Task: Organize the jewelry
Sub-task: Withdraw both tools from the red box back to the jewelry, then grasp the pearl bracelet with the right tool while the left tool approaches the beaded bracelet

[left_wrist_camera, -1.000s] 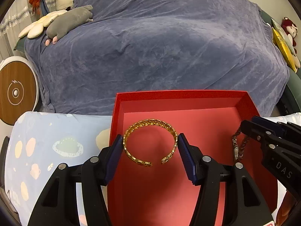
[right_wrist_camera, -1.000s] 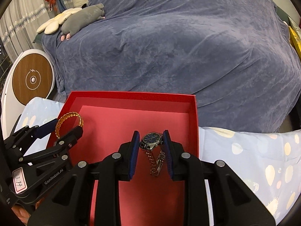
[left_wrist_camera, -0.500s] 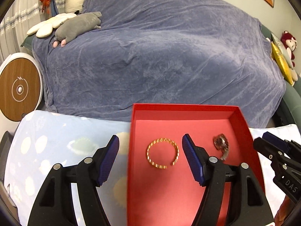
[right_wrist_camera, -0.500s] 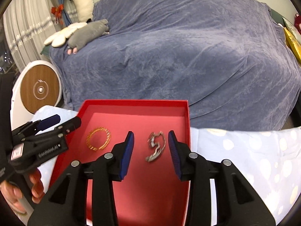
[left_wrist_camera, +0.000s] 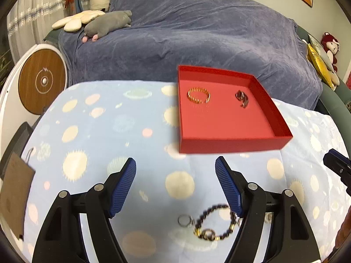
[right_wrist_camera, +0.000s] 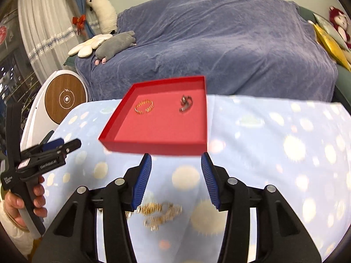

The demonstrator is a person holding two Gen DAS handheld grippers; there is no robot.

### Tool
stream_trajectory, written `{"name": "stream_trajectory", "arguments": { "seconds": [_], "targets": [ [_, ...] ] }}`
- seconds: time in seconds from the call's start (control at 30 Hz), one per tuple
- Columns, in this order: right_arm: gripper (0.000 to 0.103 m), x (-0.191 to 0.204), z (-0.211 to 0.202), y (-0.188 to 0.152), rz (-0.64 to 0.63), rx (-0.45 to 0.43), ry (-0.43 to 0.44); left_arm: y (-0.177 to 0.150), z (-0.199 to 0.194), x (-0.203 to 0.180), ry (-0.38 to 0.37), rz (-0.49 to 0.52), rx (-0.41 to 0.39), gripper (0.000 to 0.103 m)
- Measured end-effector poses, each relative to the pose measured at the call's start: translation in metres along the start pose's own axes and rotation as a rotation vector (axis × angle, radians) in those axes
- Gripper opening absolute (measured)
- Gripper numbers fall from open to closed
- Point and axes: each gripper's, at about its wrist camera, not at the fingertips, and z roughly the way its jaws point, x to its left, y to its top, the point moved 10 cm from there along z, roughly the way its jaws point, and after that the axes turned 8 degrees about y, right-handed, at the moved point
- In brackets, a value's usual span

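Blue-padded jaws stand wide on our left gripper (left_wrist_camera: pixel 175 175), holding nothing. Just below and between them, on the pale blue spotted cloth (left_wrist_camera: pixel 98 131), lie a dark beaded bracelet (left_wrist_camera: pixel 216 223) and a small silver ring (left_wrist_camera: pixel 185 221), the bracelet's right end passing under the right jaw.

Our right gripper (right_wrist_camera: pixel 176 173) is likewise spread and empty; a blurred tangle of gold chain (right_wrist_camera: pixel 161 214) rests on the cloth beneath its left jaw.

Ahead of both pairs of jaws sits the red tray (left_wrist_camera: pixel 230 145), beyond and to the right of the left gripper's tips and directly past the right gripper's. Inside, toward its far wall, we see 2 pieces well apart: a gold bangle (left_wrist_camera: pixel 198 95) on the left and a wristwatch (left_wrist_camera: pixel 242 98), crumpled, on the right.

Farther off, a blue-grey blanket (left_wrist_camera: pixel 208 35) covers a sofa, with a grey plush toy (left_wrist_camera: pixel 107 23) at its left end.
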Motion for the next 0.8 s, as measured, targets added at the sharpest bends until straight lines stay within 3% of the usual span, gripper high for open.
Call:
{"name": "stream_trajectory", "arguments": {
  "seconds": [0.23,0.57,0.8],
  "targets": [
    [0.045,-0.003,0.016,-0.066,0.100,0.102,0.011,-0.063,0.002,0.006,0.023,-0.020,0.042,0.072],
    [0.041,0.021,0.056,-0.102,0.076,0.181,0.027,-0.082,0.019,-0.006,0.003,0.026,0.070,0.072],
    [0.035,0.011,0.067,-0.094,0.124,0.163,0.007,-0.079,0.019,-0.005,0.001,0.023,0.066,0.072]
  ]
}}
